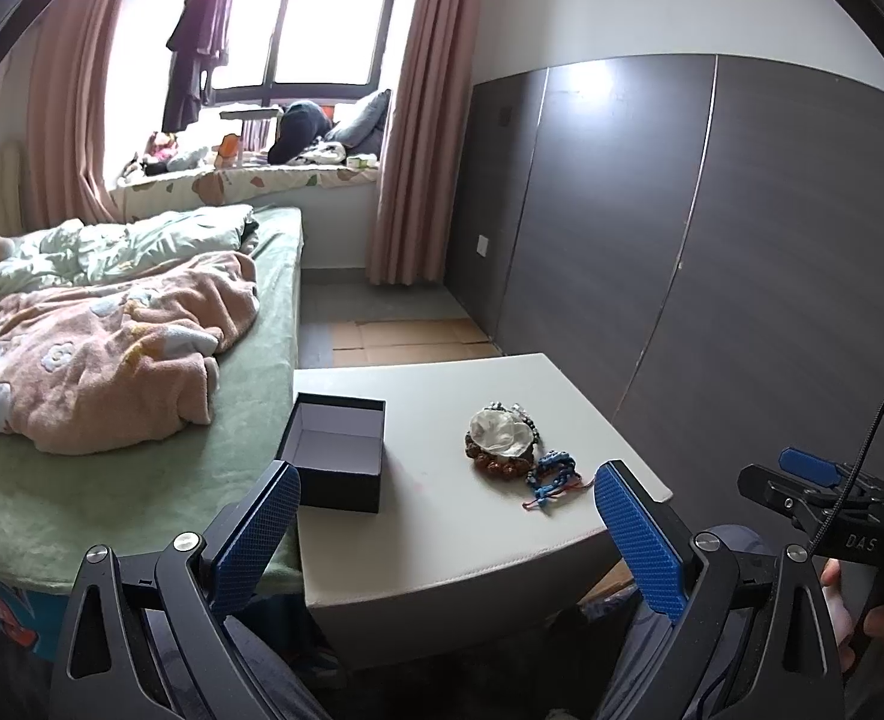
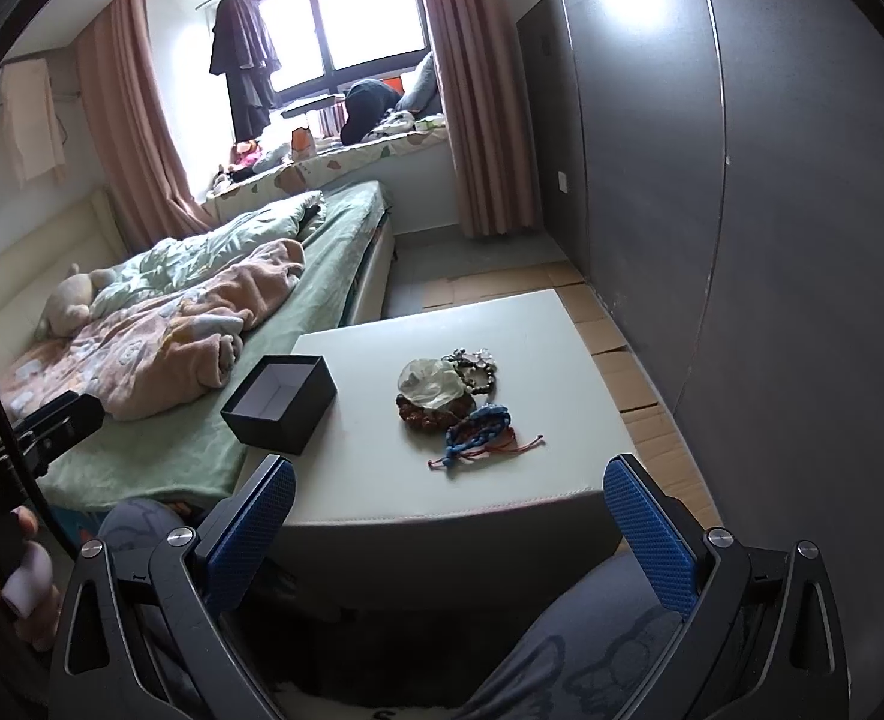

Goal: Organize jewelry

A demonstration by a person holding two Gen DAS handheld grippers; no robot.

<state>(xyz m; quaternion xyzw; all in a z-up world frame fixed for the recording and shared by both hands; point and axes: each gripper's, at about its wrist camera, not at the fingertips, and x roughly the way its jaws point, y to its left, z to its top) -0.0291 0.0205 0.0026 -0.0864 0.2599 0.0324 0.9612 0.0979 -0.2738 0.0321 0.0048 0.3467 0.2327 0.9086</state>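
We hold both tools back at the near edge of the white table (image 2: 538,324); the left gripper (image 1: 445,501) and the right gripper (image 2: 448,501) stand spread wide with nothing between their blue pads. The jewelry sits in one heap on the table's right half: a blue braided bracelet (image 2: 479,427) nearest us, a brown beaded bracelet (image 2: 427,414) behind it, a pale translucent piece (image 2: 430,384) lying on top, and a dark beaded strand (image 2: 478,369) farthest. We judge these light, limp and prone to tangle, the pale piece possibly fragile; the blue braid's loose near edge looks the safest hold. The open black box (image 2: 279,405) stands empty at the left edge, apart from the heap. A bed (image 1: 142,432) with a rumpled blanket (image 1: 100,354) adjoins on the left; nothing blocks the way.
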